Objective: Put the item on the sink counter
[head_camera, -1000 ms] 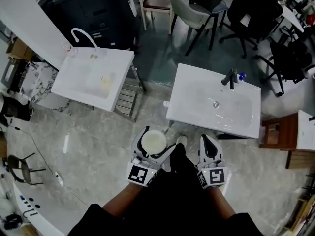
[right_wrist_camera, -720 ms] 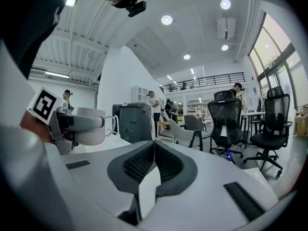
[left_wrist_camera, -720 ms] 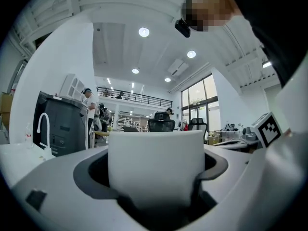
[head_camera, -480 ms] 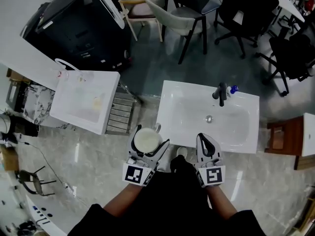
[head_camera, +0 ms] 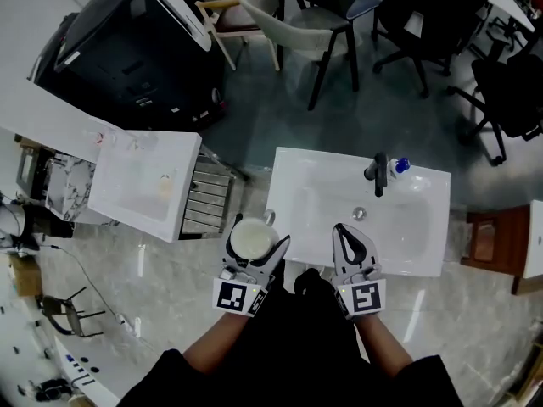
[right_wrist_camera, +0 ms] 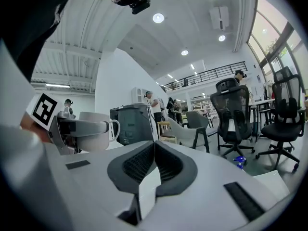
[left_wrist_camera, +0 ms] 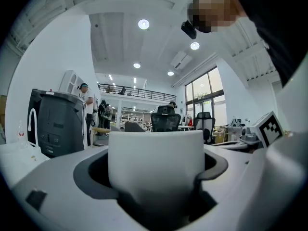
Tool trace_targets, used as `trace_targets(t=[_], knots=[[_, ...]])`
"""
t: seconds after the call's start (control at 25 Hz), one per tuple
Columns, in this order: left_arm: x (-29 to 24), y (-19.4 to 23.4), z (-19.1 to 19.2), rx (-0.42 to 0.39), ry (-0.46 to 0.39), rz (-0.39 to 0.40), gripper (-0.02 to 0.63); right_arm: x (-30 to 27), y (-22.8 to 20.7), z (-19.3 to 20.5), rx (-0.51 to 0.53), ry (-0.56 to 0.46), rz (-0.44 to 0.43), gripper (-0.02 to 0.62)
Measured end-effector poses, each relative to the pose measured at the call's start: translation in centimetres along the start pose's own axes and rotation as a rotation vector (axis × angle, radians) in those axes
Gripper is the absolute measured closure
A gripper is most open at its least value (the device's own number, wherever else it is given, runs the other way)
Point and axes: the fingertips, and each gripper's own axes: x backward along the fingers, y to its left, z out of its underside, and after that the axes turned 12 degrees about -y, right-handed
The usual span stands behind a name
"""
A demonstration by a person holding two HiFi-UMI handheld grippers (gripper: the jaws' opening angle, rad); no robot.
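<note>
Sink counter (head_camera: 297, 176) ahead, left hand-held gripper (head_camera: 255, 246) clasping white mug (head_camera: 252, 236), right hand-held gripper (head_camera: 349, 234) closed, empty

Holds both forearms (head_camera: 209, 353) out ahead of the body, roughly parallel, marker cubes (head_camera: 237, 298) facing up. Clamps the jaws of the left gripper (head_camera: 254, 244) on the sides of an upright white mug (left_wrist_camera: 155, 160). Carries the right gripper (head_camera: 349, 236) level beside it, jaws pressed together, nothing between them.
</note>
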Motion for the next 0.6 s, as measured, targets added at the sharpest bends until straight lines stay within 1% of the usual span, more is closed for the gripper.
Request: trace_targets(t=[0.08,0.12,0.24,0.32,0.4,0.48,0.6], knots=[[-1.0,0.6,0.8,-0.005,0.005,-0.004,0.14,-0.9,-0.2,0.1,0.004,0.003,-0.007,0.563],[-1.4,1.0,1.2,-0.009,0.007,-0.008,0.14,-1.4,-0.2,0.0,0.008,-0.014,-0.015,0.562],[-3.1,2.0,2.5,-0.003,0.012,-0.004,0.14,-3.0,0.3,-1.3,0.027,-0.129,-0.074,0.561],[-4.5,2.4,3.5,-0.003,0.015,0.015,0.14,-4.1,0.6,-1.7,0.055,-0.158,-0.107,0.561],[-5.9,2.8,4.6,-0.004,0.02,0.046,0.14,-5.1,0.5,-1.7,0.066,-0.154,-0.105,0.561],[-7.4,3.5,5.7,-0.006,0.028,0.08,0.14,-6.1,0.1,-1.5,0.06,-0.136,-0.084,0.562],[-9.6,5.1,7.3,-0.02,0.05,0.11,0.14,-7.7,-0.3,-0.8,0.05,-0.101,-0.045,0.563]])
